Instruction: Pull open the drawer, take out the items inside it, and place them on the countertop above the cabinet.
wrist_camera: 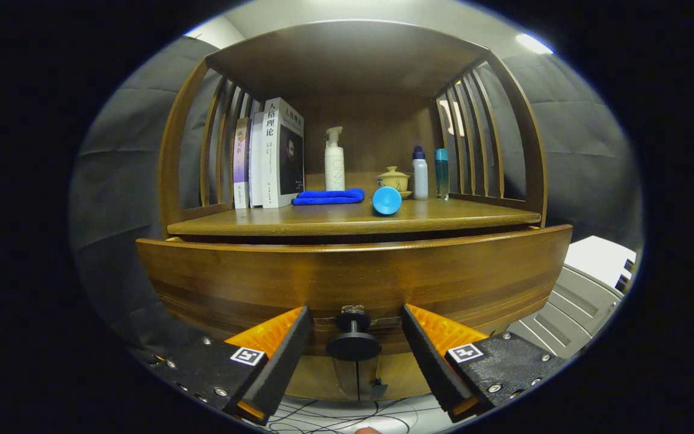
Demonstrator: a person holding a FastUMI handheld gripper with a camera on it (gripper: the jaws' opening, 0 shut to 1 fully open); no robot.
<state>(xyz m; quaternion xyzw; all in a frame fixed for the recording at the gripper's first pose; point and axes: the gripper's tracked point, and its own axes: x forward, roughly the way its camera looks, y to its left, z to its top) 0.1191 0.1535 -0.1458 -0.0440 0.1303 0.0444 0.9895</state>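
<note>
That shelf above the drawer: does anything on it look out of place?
Yes. A blue cup lies on its side on the countertop, beside the blue cloth, while the bottles behind stand upright.

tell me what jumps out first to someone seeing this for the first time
The wide wooden drawer front comes first, with its dark round knob sitting between the fingers of the open gripper, neither finger touching it. Above, on the countertop, a folded blue cloth and a blue cup on its side stand out, with books at one end.
</note>
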